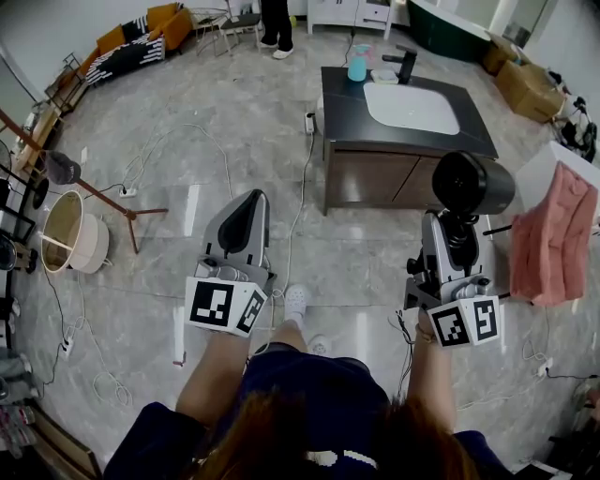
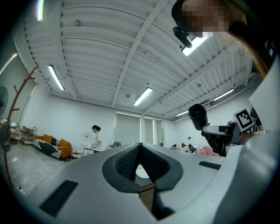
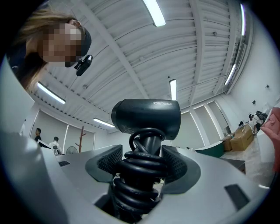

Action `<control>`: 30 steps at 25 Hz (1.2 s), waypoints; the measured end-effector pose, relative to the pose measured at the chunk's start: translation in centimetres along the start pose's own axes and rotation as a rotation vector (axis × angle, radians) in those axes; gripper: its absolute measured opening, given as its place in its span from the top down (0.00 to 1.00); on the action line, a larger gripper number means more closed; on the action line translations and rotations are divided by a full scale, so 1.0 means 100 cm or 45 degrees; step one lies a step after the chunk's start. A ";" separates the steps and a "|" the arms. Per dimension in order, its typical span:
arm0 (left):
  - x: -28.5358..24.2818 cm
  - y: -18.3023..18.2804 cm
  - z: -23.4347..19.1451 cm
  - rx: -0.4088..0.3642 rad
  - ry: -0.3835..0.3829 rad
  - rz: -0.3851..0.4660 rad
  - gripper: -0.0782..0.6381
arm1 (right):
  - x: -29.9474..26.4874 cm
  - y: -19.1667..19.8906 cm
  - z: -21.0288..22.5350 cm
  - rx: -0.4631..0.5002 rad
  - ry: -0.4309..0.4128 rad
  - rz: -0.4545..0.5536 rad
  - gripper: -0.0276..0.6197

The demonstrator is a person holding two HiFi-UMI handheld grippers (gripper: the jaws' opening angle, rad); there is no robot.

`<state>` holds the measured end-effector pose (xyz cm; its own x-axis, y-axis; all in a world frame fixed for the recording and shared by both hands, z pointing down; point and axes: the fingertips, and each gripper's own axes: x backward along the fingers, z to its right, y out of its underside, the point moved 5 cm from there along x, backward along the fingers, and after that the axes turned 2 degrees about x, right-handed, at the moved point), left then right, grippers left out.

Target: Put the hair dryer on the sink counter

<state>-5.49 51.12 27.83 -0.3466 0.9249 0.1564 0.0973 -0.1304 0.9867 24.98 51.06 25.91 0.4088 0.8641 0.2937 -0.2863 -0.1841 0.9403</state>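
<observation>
My right gripper [image 1: 457, 228] is shut on the handle of a black hair dryer [image 1: 473, 183], whose cord is coiled round the handle. It is held upright over the floor, in front of and to the right of the sink counter [image 1: 347, 103]. In the right gripper view the dryer's barrel [image 3: 146, 116] stands above the pads, and the coiled cord [image 3: 141, 175] fills the gap between them. My left gripper [image 1: 246, 208] hangs over the floor to the left, shut with nothing in it. In the left gripper view the left gripper [image 2: 140, 151] points up at the ceiling, with the dryer [image 2: 197, 116] off to the right.
The dark counter carries a white basin [image 1: 411, 108], a black faucet [image 1: 405, 64] and a teal cup [image 1: 358, 67]. A pink towel [image 1: 553, 234] hangs at the right. A wooden stand [image 1: 103, 199] and a round basket [image 1: 70, 232] are at the left. Cables trail over the floor, and a person [image 1: 277, 28] stands far back.
</observation>
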 end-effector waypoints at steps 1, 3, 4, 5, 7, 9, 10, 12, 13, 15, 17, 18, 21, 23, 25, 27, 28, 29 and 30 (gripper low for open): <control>-0.007 0.001 -0.005 0.000 0.003 0.001 0.87 | -0.007 0.002 0.002 0.004 0.000 0.001 0.50; -0.025 0.003 -0.017 0.003 0.007 0.006 0.87 | -0.026 0.005 0.006 0.013 0.002 0.004 0.50; -0.035 0.004 -0.024 0.006 0.010 0.010 0.87 | -0.037 0.007 0.009 0.016 0.003 0.007 0.50; -0.047 0.005 -0.032 0.008 0.015 0.013 0.87 | -0.050 0.009 0.011 0.020 0.006 0.010 0.50; -0.072 0.006 -0.050 0.012 0.027 0.017 0.87 | -0.077 0.014 0.014 0.027 0.012 0.014 0.50; -0.097 0.008 -0.071 0.016 0.039 0.022 0.87 | -0.105 0.020 0.017 0.035 0.018 0.018 0.50; -0.111 0.009 -0.081 0.018 0.045 0.024 0.87 | -0.119 0.024 0.018 0.038 0.022 0.022 0.50; -0.137 0.013 -0.102 0.022 0.060 0.025 0.87 | -0.149 0.031 0.022 0.043 0.030 0.029 0.50; -0.149 0.015 -0.112 0.023 0.069 0.025 0.87 | -0.163 0.035 0.023 0.045 0.034 0.032 0.50; -0.174 0.018 -0.131 0.026 0.086 0.026 0.87 | -0.191 0.042 0.027 0.048 0.047 0.038 0.50; -0.197 0.022 -0.150 0.031 0.102 0.026 0.87 | -0.218 0.050 0.032 0.049 0.064 0.042 0.50; -0.207 0.025 -0.160 0.033 0.109 0.024 0.87 | -0.229 0.054 0.034 0.049 0.072 0.043 0.50; -0.229 0.033 -0.184 0.036 0.116 0.020 0.87 | -0.257 0.066 0.035 0.052 0.083 0.044 0.50; -0.240 0.038 -0.195 0.042 0.114 0.016 0.87 | -0.270 0.073 0.035 0.056 0.080 0.032 0.50; -0.250 0.044 -0.201 0.050 0.112 0.006 0.87 | -0.282 0.080 0.039 0.057 0.079 0.017 0.50; -0.262 0.051 -0.207 0.058 0.108 -0.010 0.87 | -0.294 0.086 0.046 0.052 0.078 0.003 0.50; -0.269 0.054 -0.209 0.061 0.104 -0.017 0.87 | -0.301 0.089 0.051 0.050 0.077 -0.005 0.50; -0.276 0.058 -0.212 0.064 0.100 -0.023 0.87 | -0.309 0.092 0.056 0.047 0.074 -0.011 0.50; -0.284 0.061 -0.215 0.065 0.094 -0.028 0.87 | -0.317 0.095 0.061 0.044 0.069 -0.014 0.50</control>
<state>-15.13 16.38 30.36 -0.4171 0.8981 0.1397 0.1358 -0.0904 0.9866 14.58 19.01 26.62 0.3638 0.8902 0.2741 -0.2513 -0.1896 0.9492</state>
